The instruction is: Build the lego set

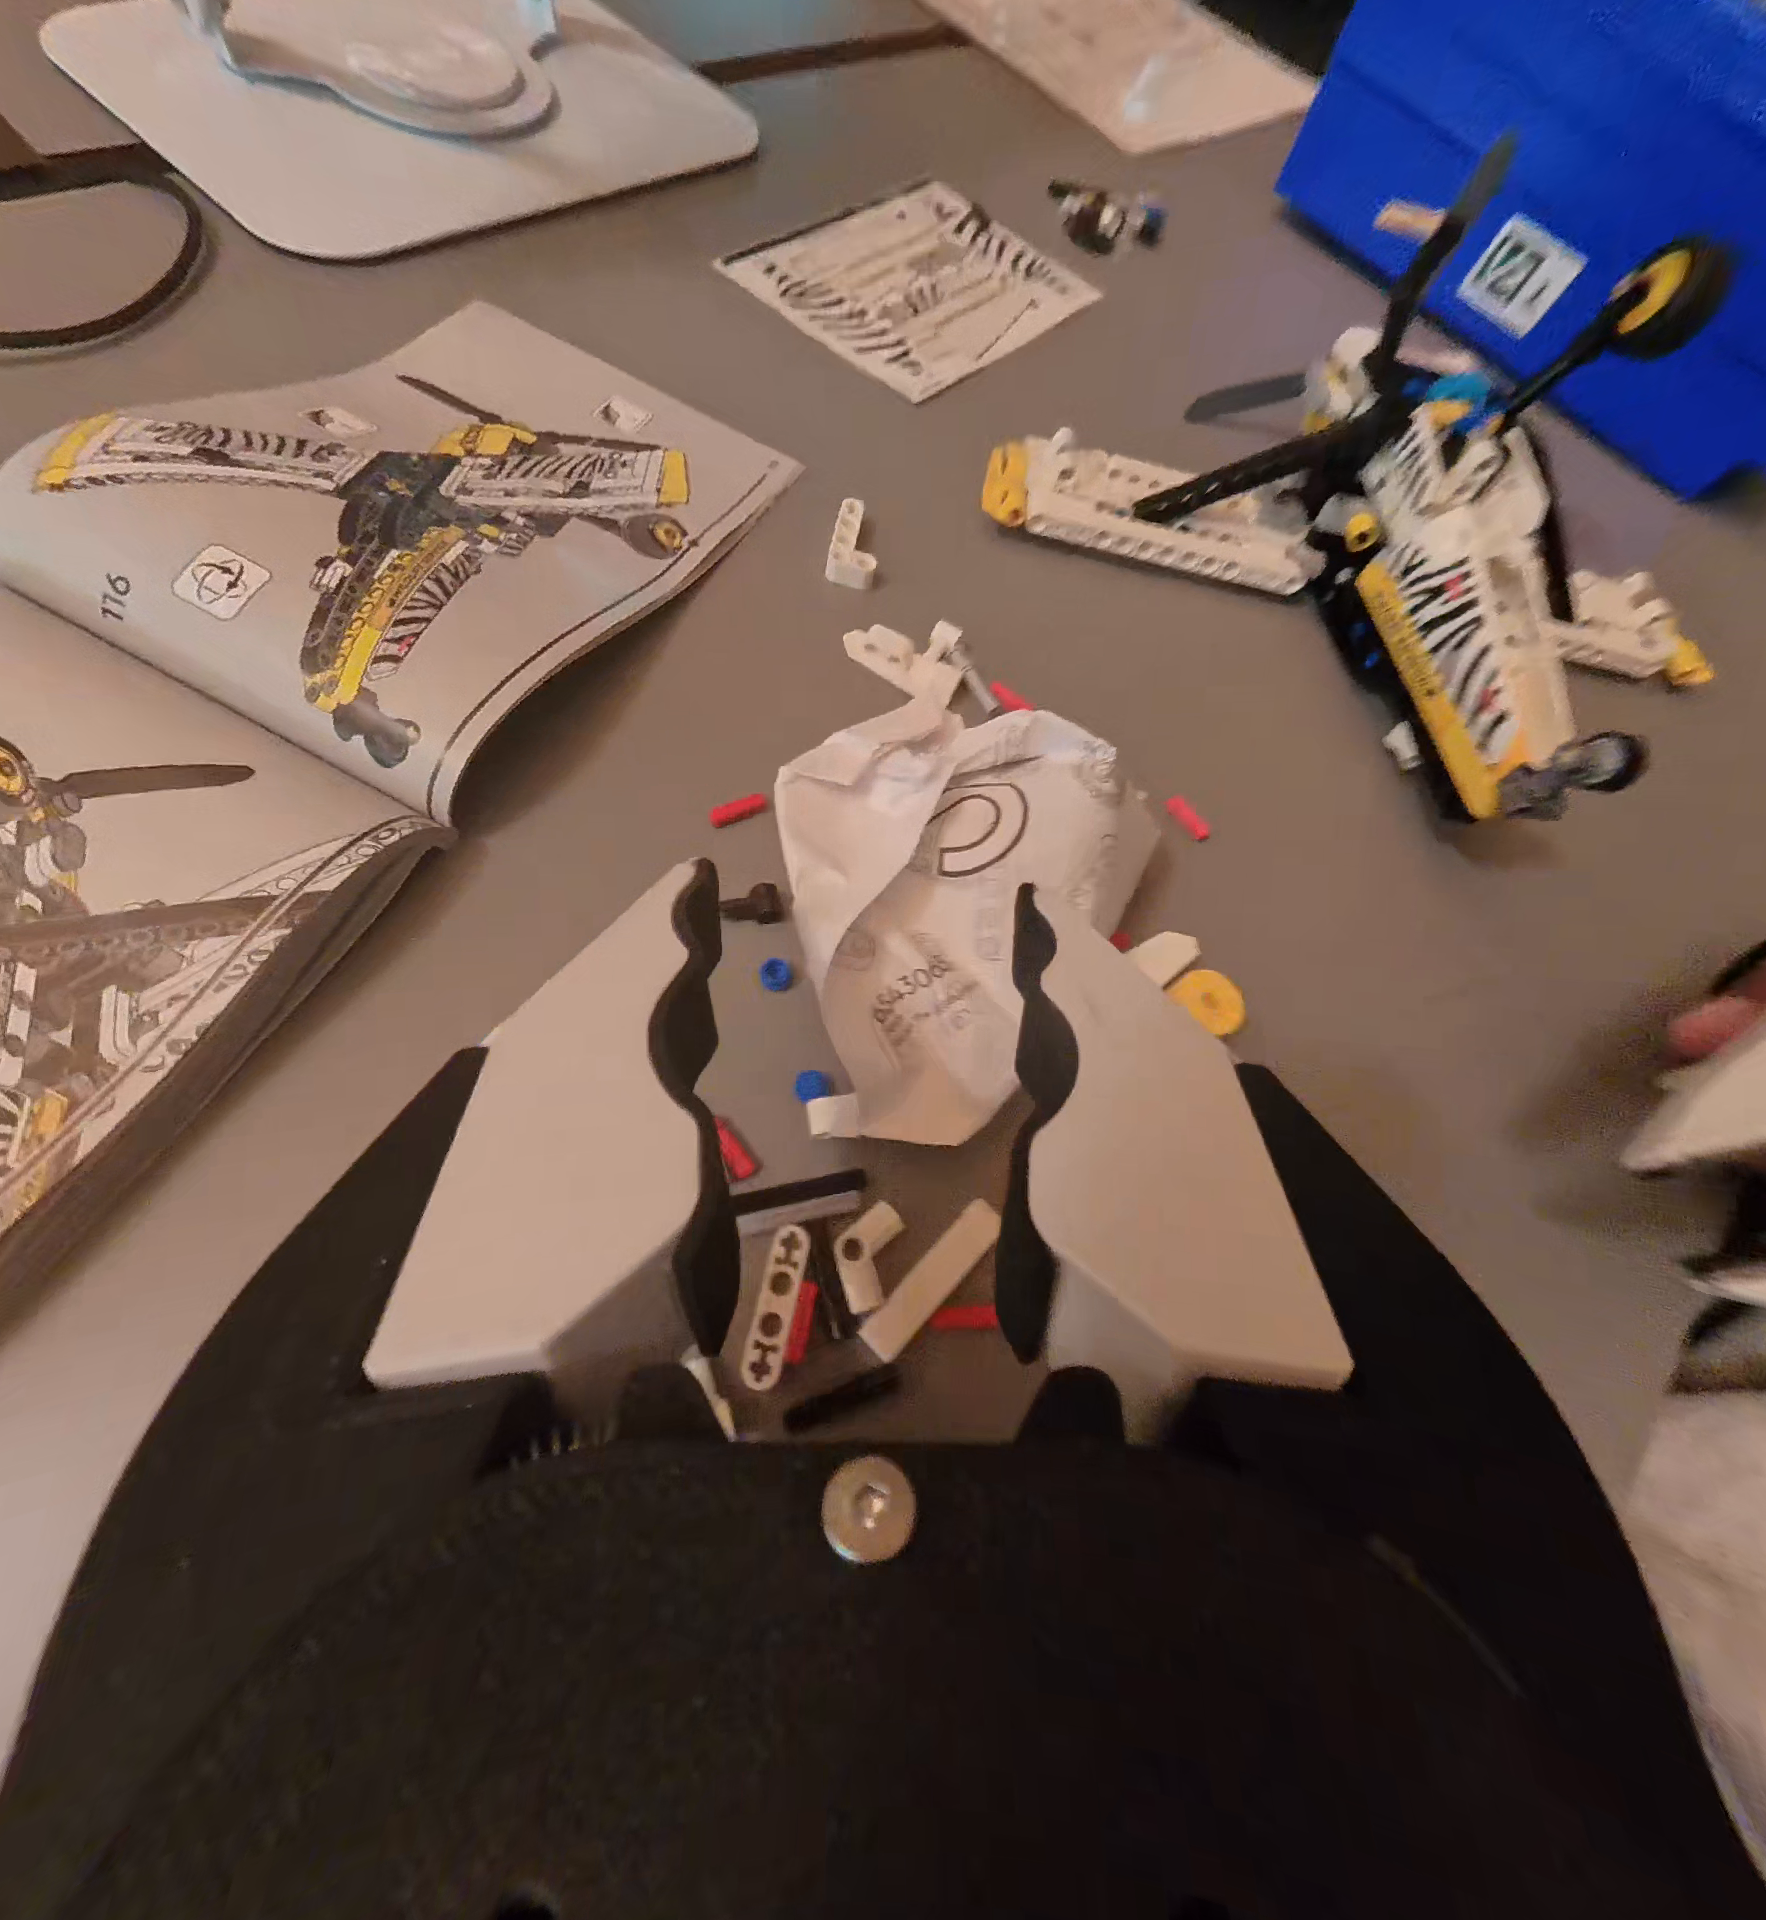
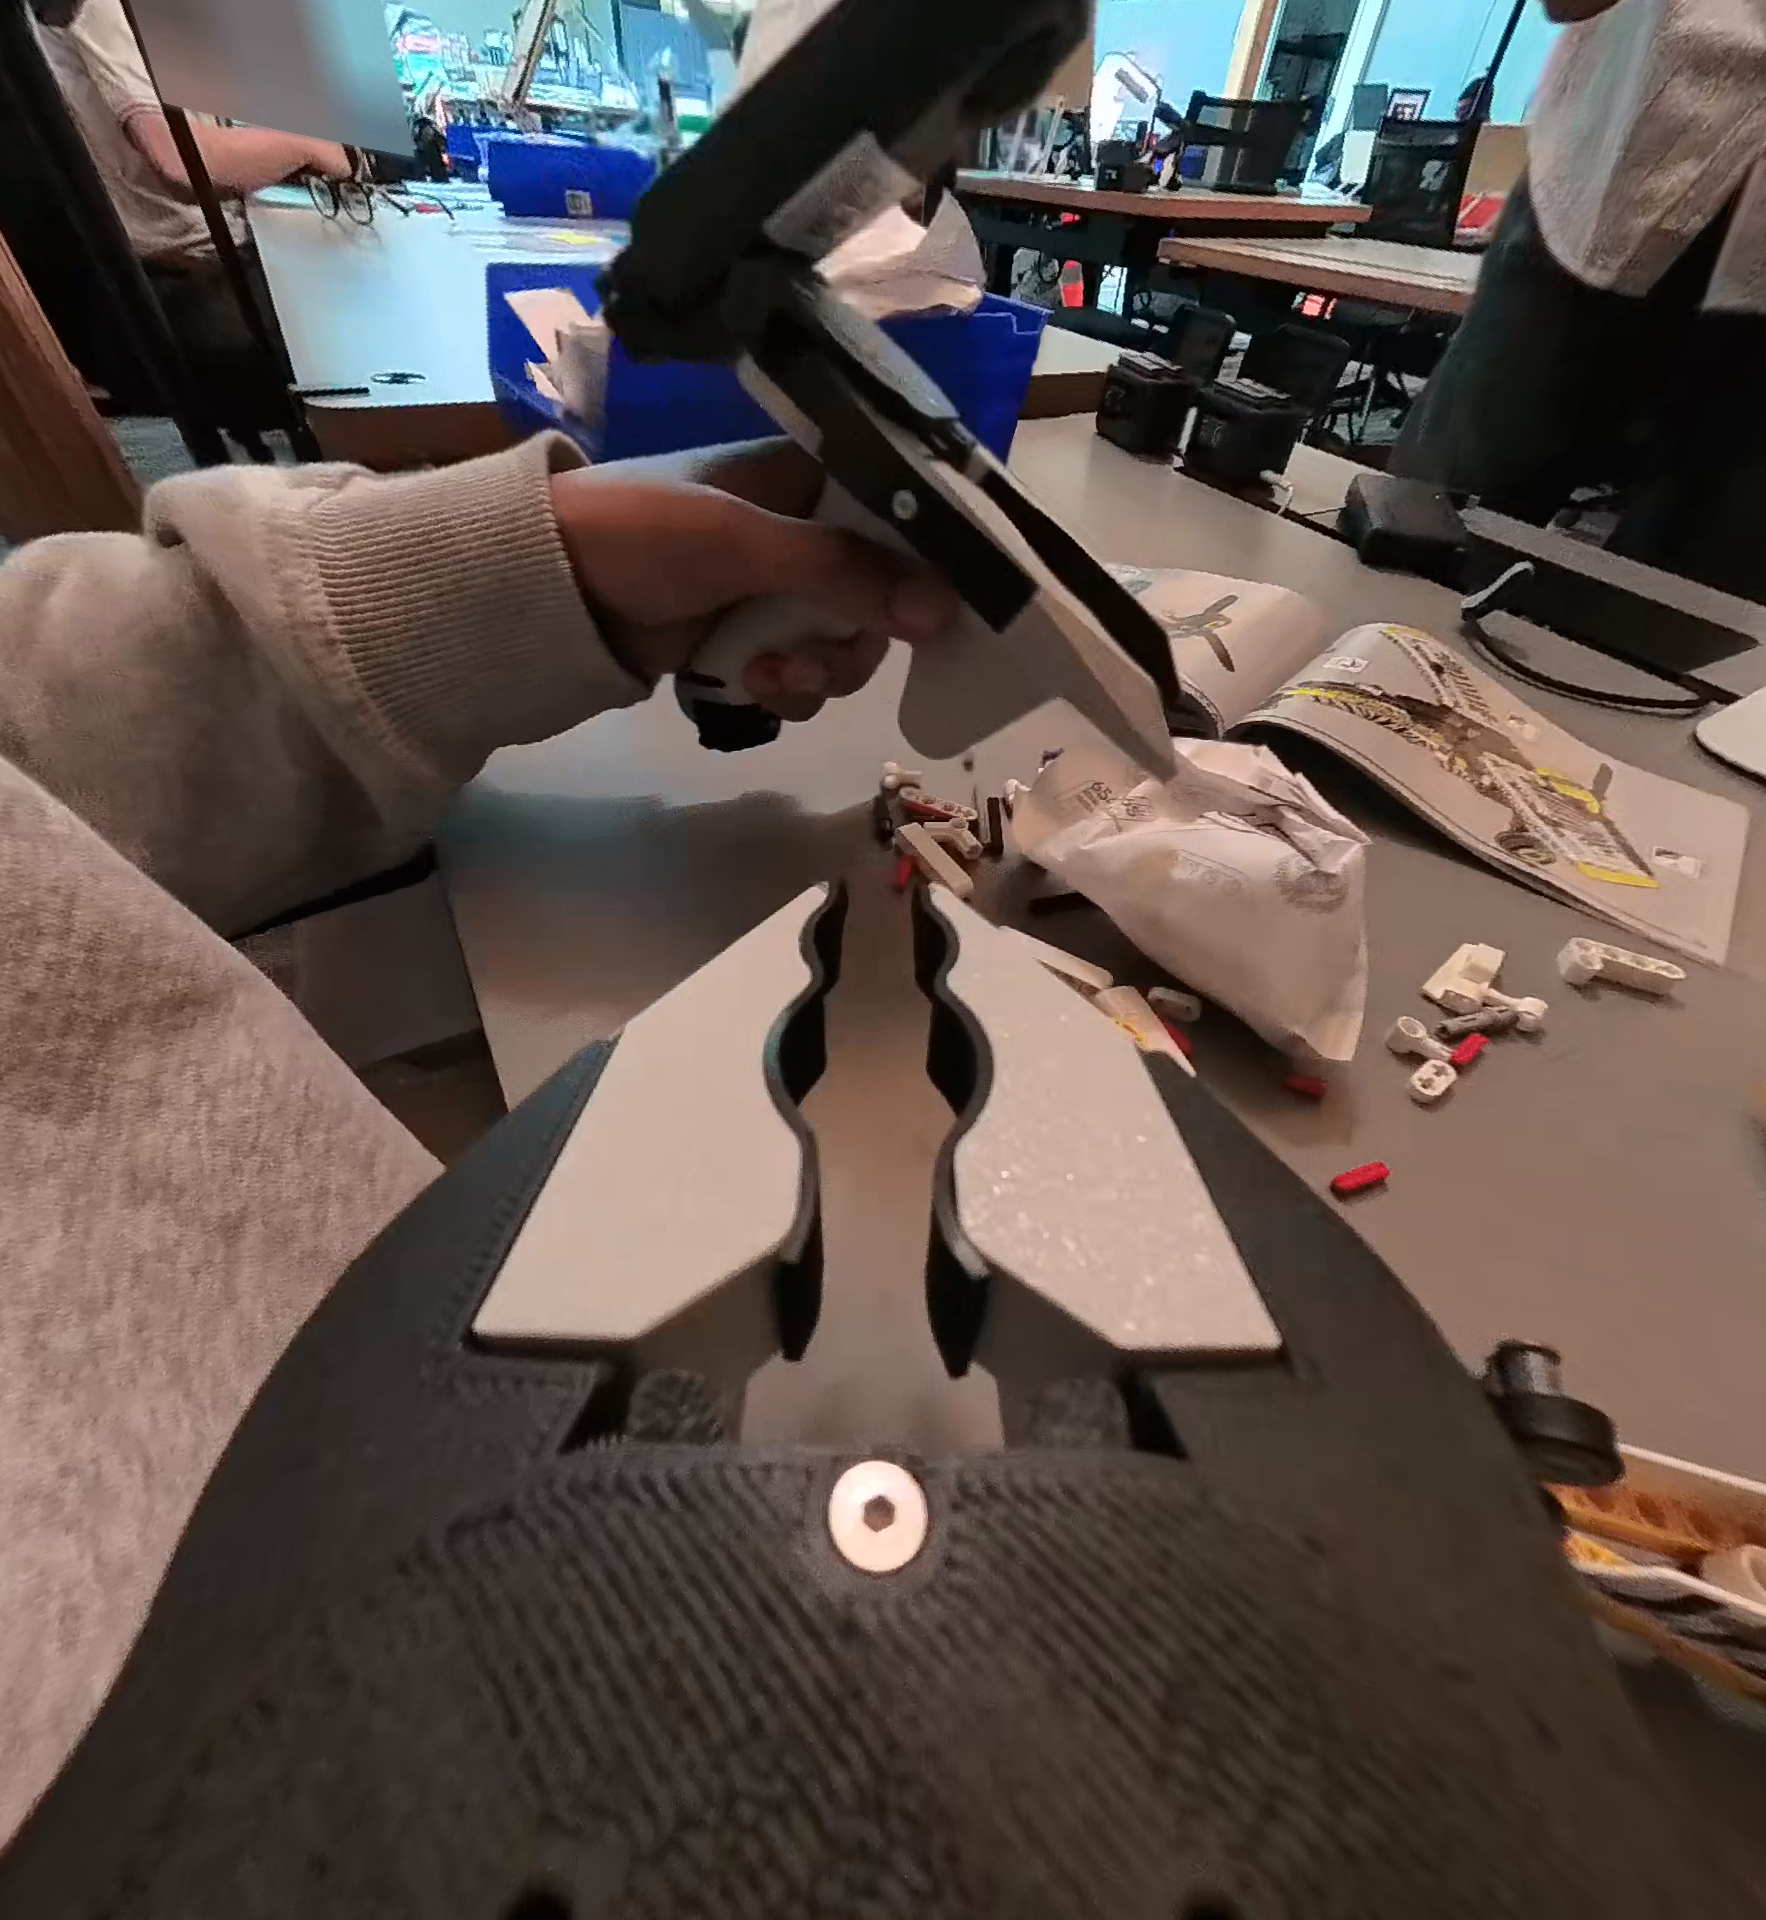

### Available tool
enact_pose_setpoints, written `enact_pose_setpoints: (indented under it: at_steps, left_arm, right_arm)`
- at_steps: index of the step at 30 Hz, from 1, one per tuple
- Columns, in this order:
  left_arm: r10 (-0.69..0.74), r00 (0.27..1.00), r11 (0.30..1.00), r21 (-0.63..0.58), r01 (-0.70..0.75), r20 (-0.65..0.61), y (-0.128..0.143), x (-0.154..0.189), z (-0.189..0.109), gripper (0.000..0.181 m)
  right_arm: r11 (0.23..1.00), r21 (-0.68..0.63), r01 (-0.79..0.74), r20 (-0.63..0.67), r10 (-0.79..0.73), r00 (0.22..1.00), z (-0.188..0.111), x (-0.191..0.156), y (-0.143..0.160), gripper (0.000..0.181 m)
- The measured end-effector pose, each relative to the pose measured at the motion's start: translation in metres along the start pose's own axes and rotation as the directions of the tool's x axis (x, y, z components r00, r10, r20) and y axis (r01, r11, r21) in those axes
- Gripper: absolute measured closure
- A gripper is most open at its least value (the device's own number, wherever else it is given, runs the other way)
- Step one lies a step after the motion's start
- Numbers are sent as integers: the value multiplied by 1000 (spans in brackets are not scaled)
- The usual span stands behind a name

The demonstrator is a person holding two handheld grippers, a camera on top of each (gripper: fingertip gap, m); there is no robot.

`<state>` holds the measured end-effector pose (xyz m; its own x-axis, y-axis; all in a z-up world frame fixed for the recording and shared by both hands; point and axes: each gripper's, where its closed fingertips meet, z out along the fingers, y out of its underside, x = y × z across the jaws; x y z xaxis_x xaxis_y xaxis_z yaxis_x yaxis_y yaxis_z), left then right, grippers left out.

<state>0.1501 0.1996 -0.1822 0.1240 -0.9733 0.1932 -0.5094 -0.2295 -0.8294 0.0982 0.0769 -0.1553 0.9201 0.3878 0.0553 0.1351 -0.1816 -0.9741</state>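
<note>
Your zebra-striped white, yellow and black brick plane [image 1: 1419, 582] stands largely built by the blue plastic bin [image 1: 1627, 208]. Loose pieces surround the crumpled white paper bag [image 1: 941, 935]. Left gripper [image 1: 863, 914] spread, empty; right gripper [image 2: 879, 904] narrowly parted, empty.

Grey table [image 1: 1274, 1039], open instruction booklet [image 1: 339, 540], crumpled white bag [image 1: 941, 914], scattered small pieces, part-built zebra-striped plane [image 1: 1430, 582], blue bin [image 1: 1637, 208]
</note>
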Motion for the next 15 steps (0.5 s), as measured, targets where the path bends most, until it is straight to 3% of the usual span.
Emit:
enact_pose_setpoints:
  at_steps: [5,7,9,15]
  left_arm:
    - [-26,1000,996,-84,25,-5,10,-6,17,126]
    - [-56,998,995,-85,53,-32,9,-4,18,138]
    - [-68,996,995,-72,64,-57,7,-3,17,163]
    - [-87,991,996,-14,86,-102,-3,3,13,168]
  right_arm:
    - [1000,5,-2,4,2,1000,0,0,-1,169]
    - [1000,13,-12,9,12,1000,-1,0,-2,169]
    - [999,26,-25,13,25,1000,-3,1,-3,169]
    - [998,45,-53,24,52,998,-5,3,-5,169]
